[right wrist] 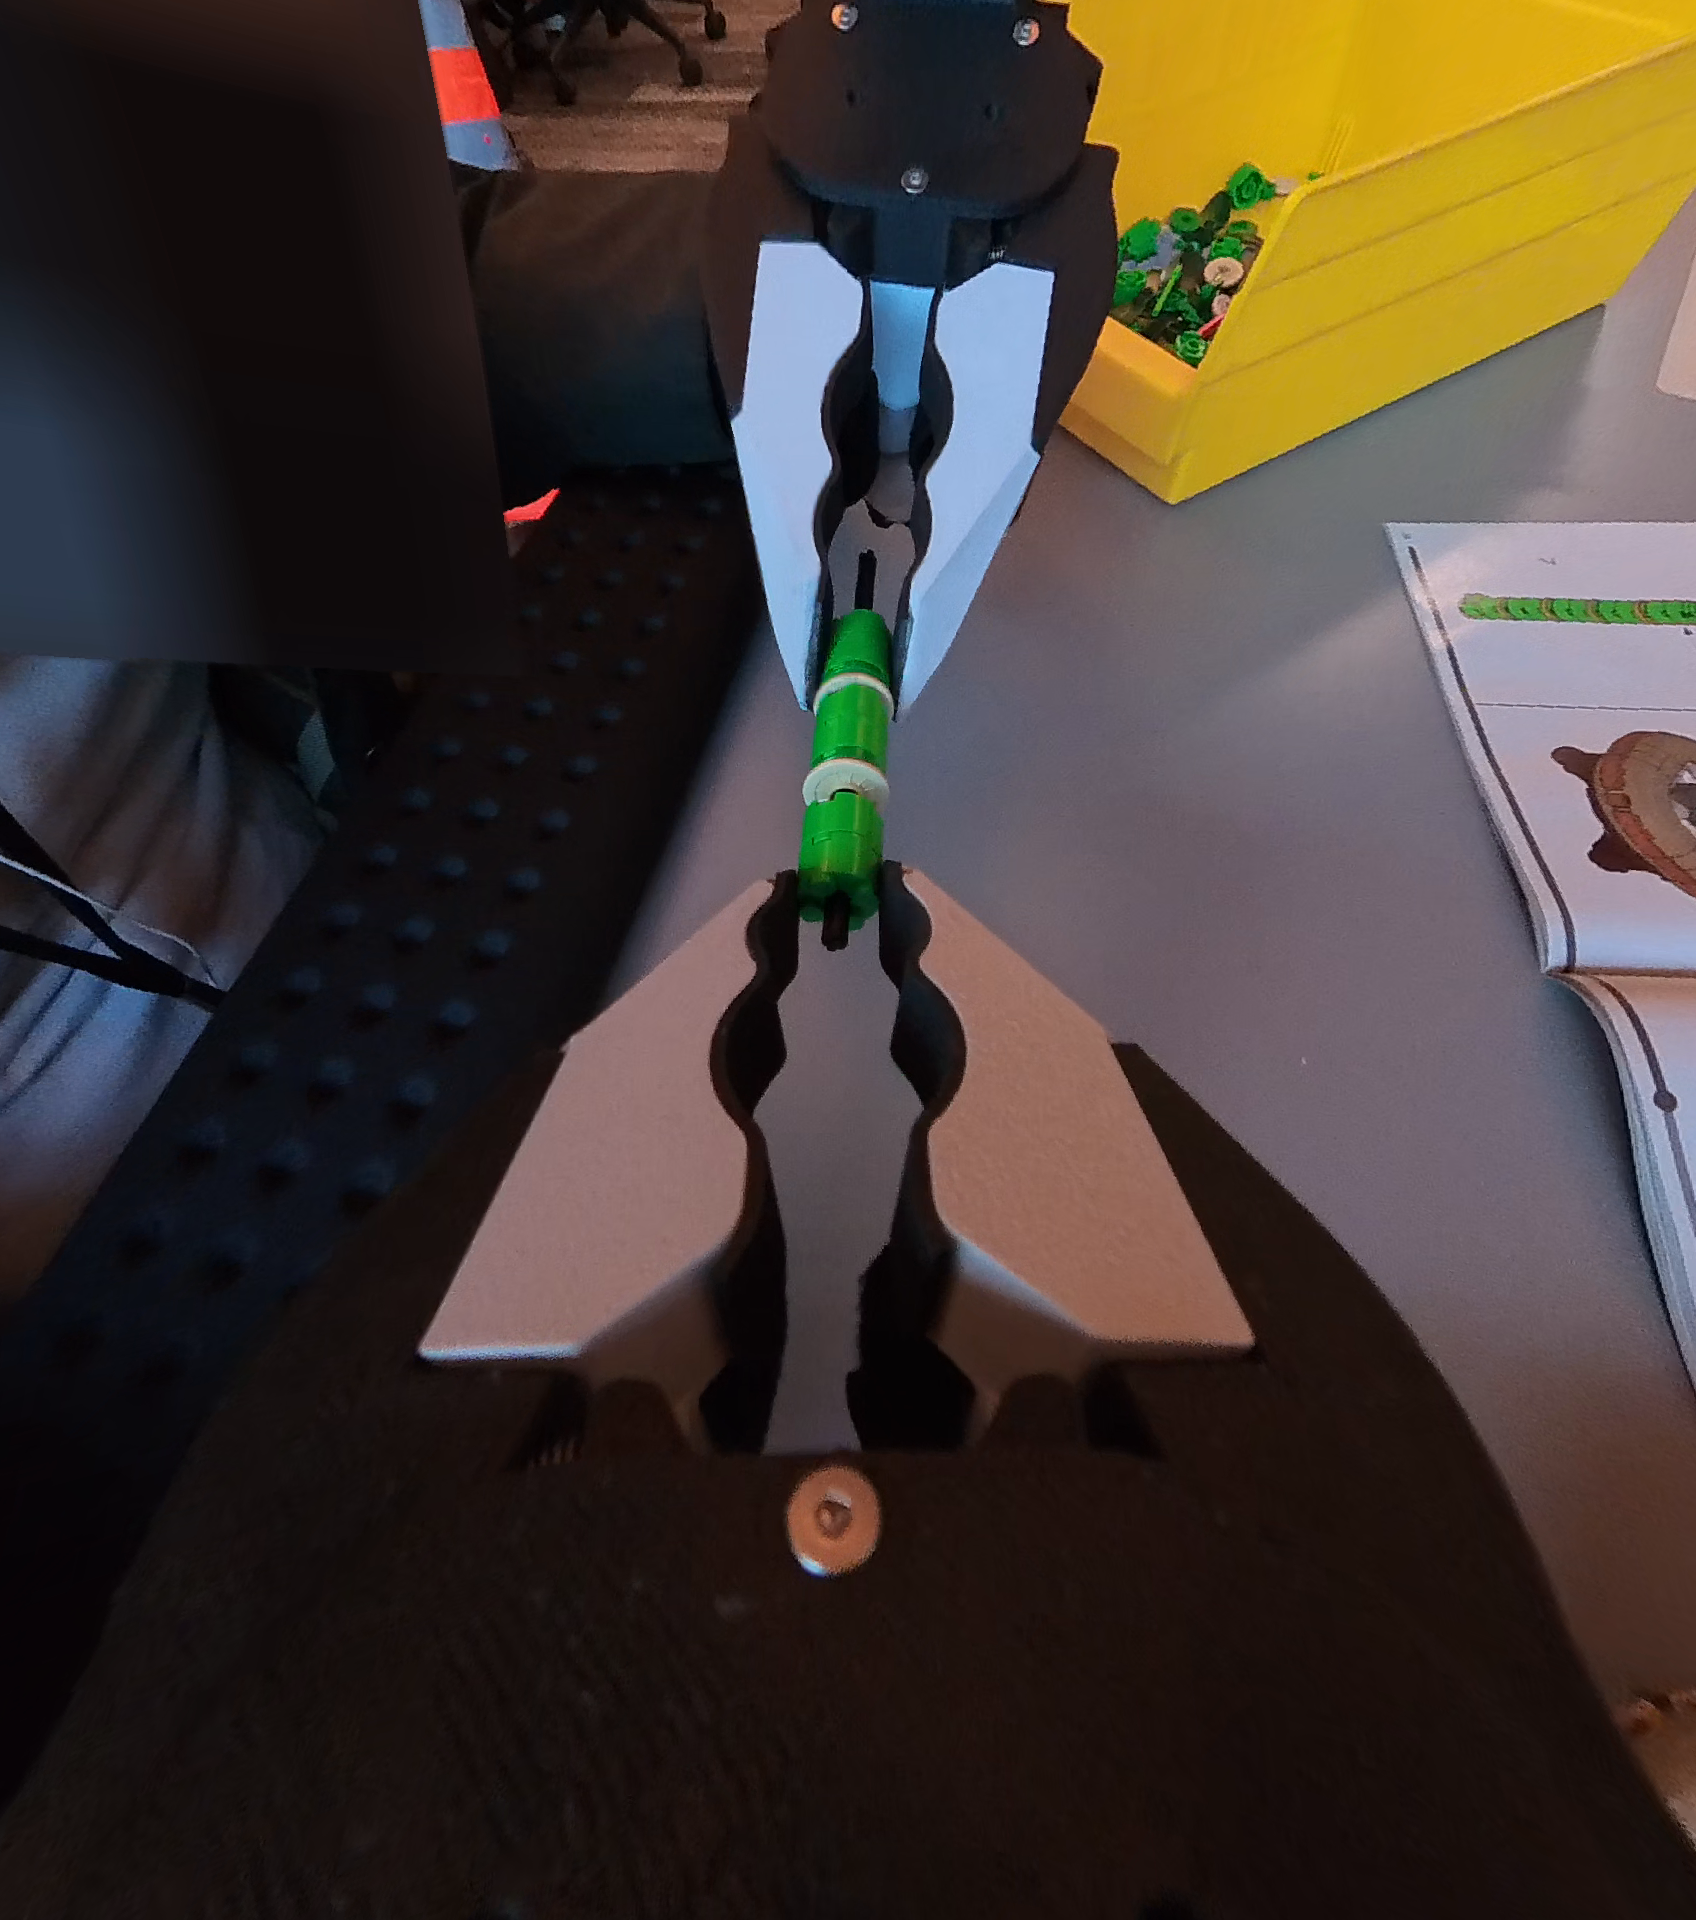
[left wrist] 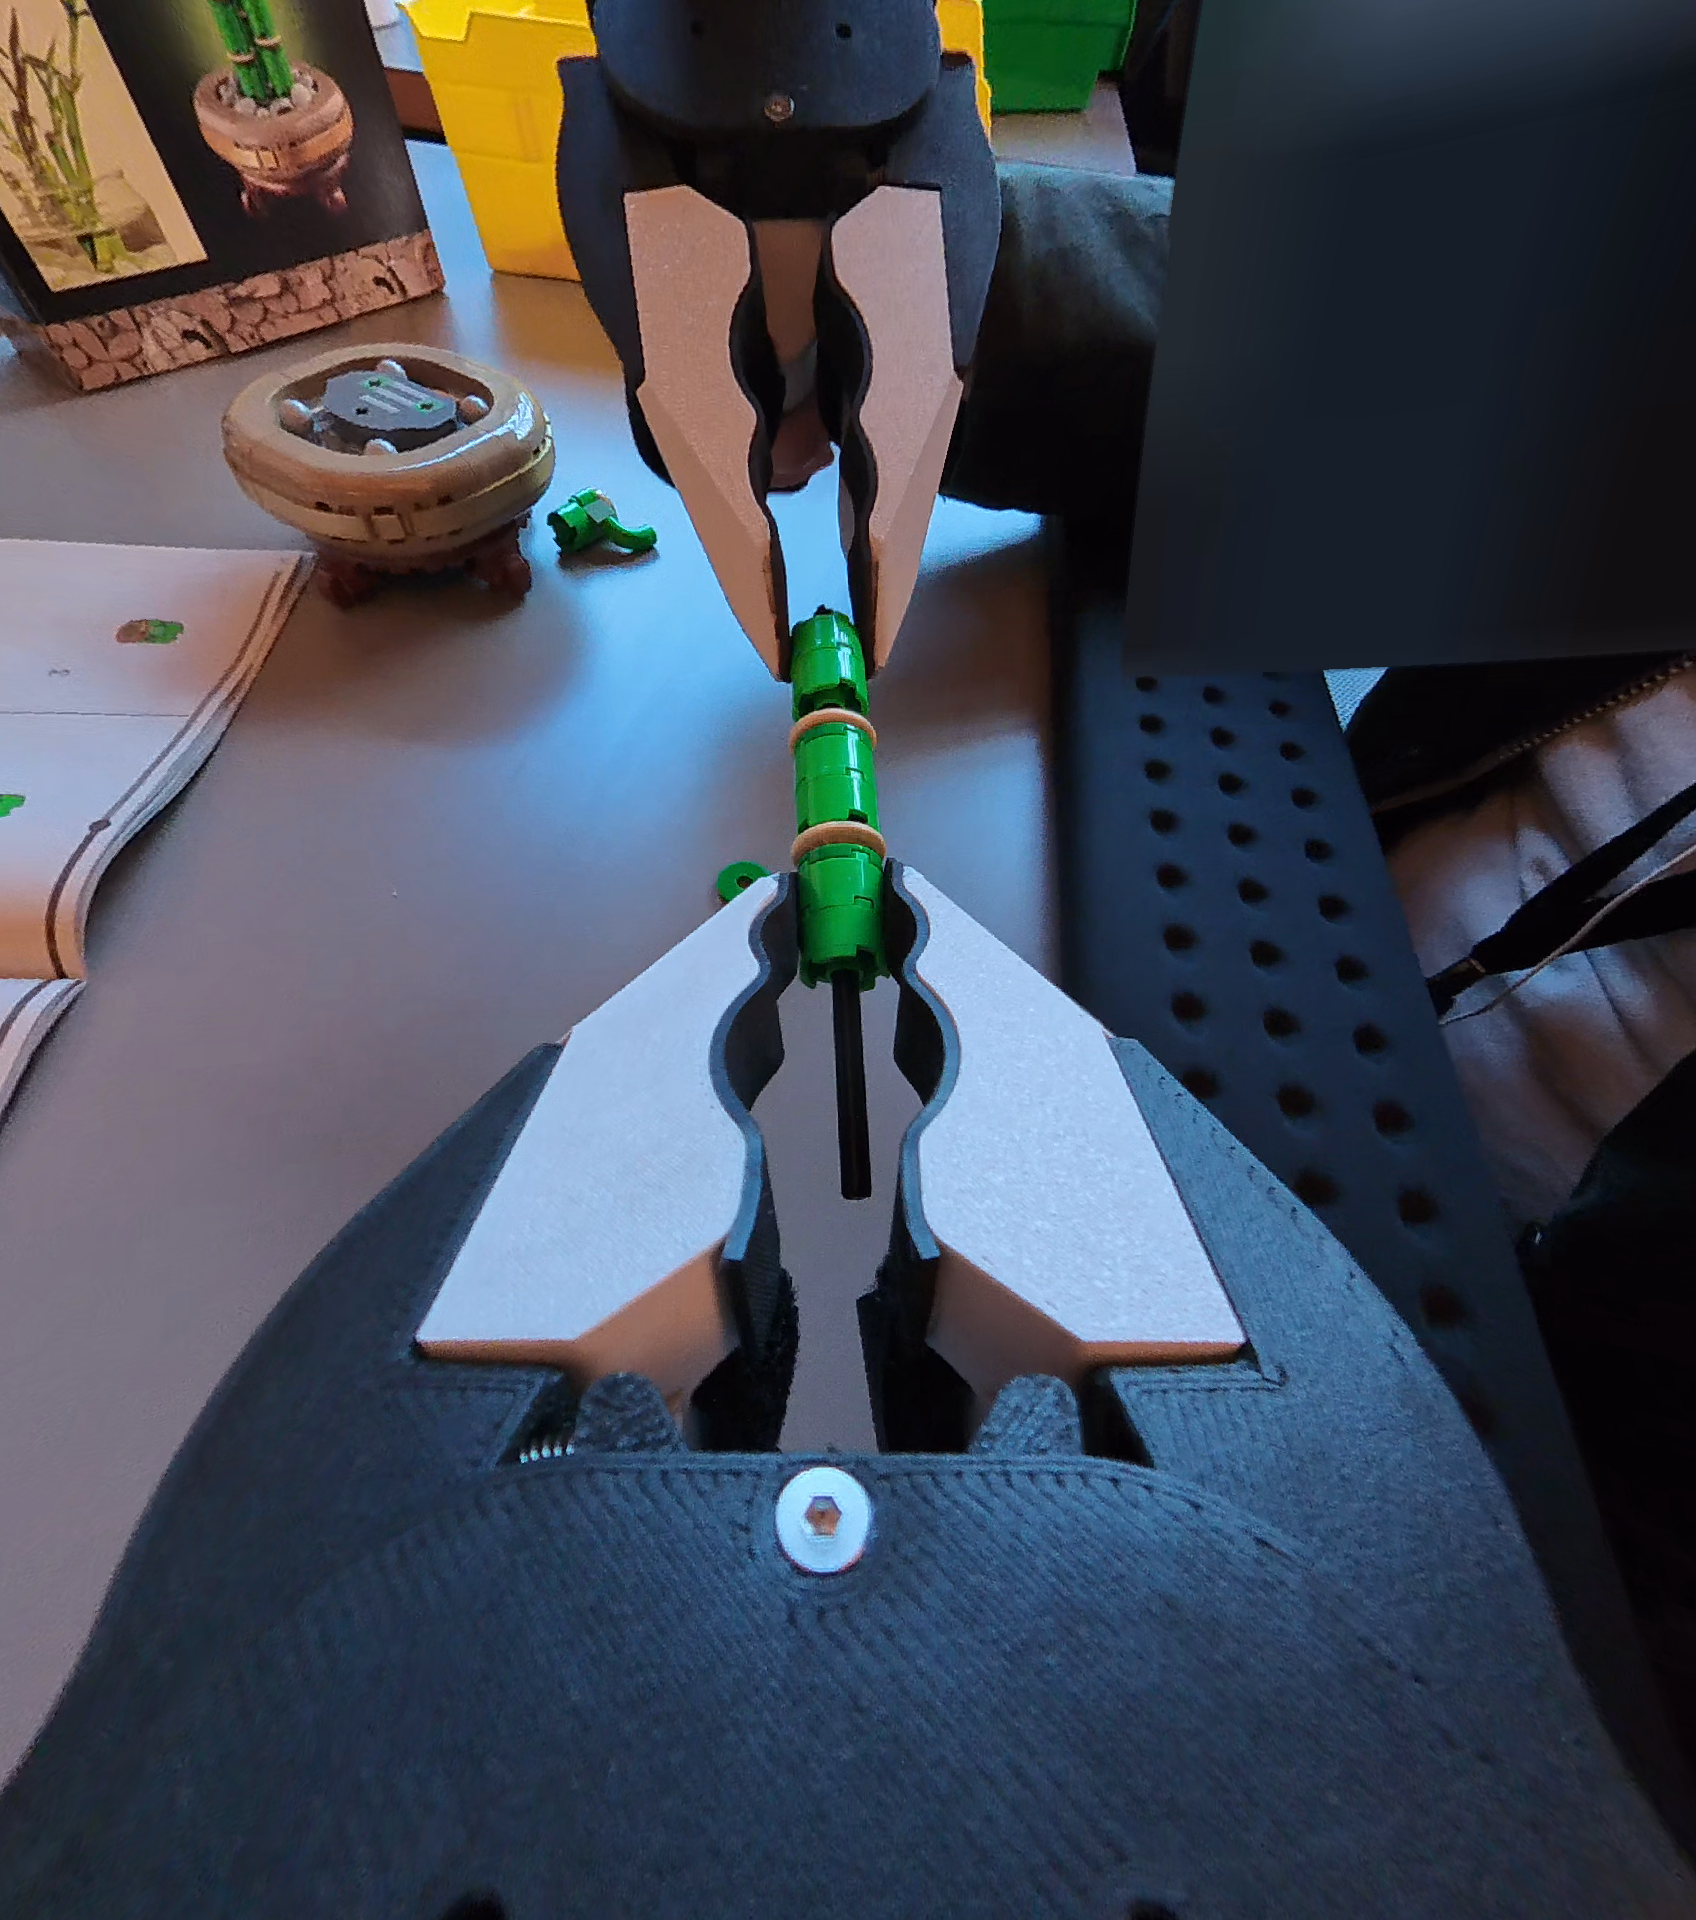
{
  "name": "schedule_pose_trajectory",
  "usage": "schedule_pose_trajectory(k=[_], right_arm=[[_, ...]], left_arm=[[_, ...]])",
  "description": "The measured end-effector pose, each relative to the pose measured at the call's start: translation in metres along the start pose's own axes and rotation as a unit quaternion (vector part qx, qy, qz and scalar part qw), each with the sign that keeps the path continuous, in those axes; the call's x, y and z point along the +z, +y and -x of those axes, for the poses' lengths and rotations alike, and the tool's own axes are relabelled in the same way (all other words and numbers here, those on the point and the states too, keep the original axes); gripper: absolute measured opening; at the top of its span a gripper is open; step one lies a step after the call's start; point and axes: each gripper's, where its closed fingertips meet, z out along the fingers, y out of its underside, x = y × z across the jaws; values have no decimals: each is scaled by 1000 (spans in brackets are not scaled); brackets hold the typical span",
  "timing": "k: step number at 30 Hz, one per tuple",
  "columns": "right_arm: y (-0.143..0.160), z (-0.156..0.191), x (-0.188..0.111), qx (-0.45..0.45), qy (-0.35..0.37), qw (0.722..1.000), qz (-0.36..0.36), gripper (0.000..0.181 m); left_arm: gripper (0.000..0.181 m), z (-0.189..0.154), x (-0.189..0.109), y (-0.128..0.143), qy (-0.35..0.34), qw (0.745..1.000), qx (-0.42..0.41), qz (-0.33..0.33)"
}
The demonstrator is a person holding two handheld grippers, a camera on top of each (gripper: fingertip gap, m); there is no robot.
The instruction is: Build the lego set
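Segmented green brick stalk with tan rings (left wrist: 831, 800) on a black axle spans between both claws above the grey counter (left wrist: 470, 790): left claw (left wrist: 836, 883) clamps its near end, right claw (right wrist: 839, 883) clamps the opposite end.
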Motion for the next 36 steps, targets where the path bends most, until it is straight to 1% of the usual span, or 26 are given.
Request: schedule_pose_trajectory(k=[12, 13, 14, 15, 16, 17, 18, 19, 21, 22, 24, 27, 28, 29, 30, 31, 34, 36], right_arm=[[1, 5, -6, 2, -1, 1000, 4, 15], [1, 5, -7, 2, 1, 1000, 5, 15], [6, 3, -9, 3, 6, 1000, 19, 15], [13, -3, -18, 4, 26, 999, 30, 15], [15, -11, -37, 19, 49, 999, 12, 14], [5, -12, -57, 38, 50, 997, -40, 14], [-1, -14, -71, 38, 62, 995, -68, 14], [-5, -14, -77, 25, 71, 994, -75, 14], [-5, -9, -64, 32, 42, 996, -68, 15], [4, -10, -52, 47, 29, 998, -43, 15], [30, -8, -28, 64, 6, 998, 22, 15], [52, -8, -9, 73, -7, 995, 72, 15], [52, -9, -6, 74, -8, 995, 70, 16], [49, -11, -5, 73, -6, 996, 58, 20], [43, -14, -5, 73, 3, 997, 40, 30], [35, -16, -4, 71, 9, 997, 22, 34], [10, -15, 1, 47, 17, 998, -29, 38], [0, -13, 9, 22, 24, 999, -38, 40]], left_arm=[[15, -3, 2, -3, 2, 1000, 4, -4], [15, -3, 1, -2, 1, 1000, 6, -1], [15, 2, -2, 5, -15, 1000, 6, 16], [15, 14, -12, 15, -47, 998, 2, 35], [14, 19, -23, 15, -56, 998, -9, 14], [14, 14, -31, 4, -33, 999, -27, -27], [14, 12, -34, -2, -25, 998, -26, -45], [14, 11, -30, 0, -30, 999, -10, -34], [15, 10, -16, 11, -30, 1000, 4, 7], [15, 9, -12, 16, -23, 1000, 0, 19], [15, 10, -10, 20, -19, 999, -9, 26], [15, 13, -13, 20, -23, 999, -19, 22], [15, 14, -13, 19, -25, 999, -18, 18], [15, 14, -13, 19, -24, 999, -19, 17], [15, 14, -13, 19, -24, 999, -21, 18], [15, 15, -12, 20, -24, 999, -24, 21], [15, 14, -10, 20, -20, 999, -27, 21], [15, 14, -10, 19, -20, 999, -26, 20]])
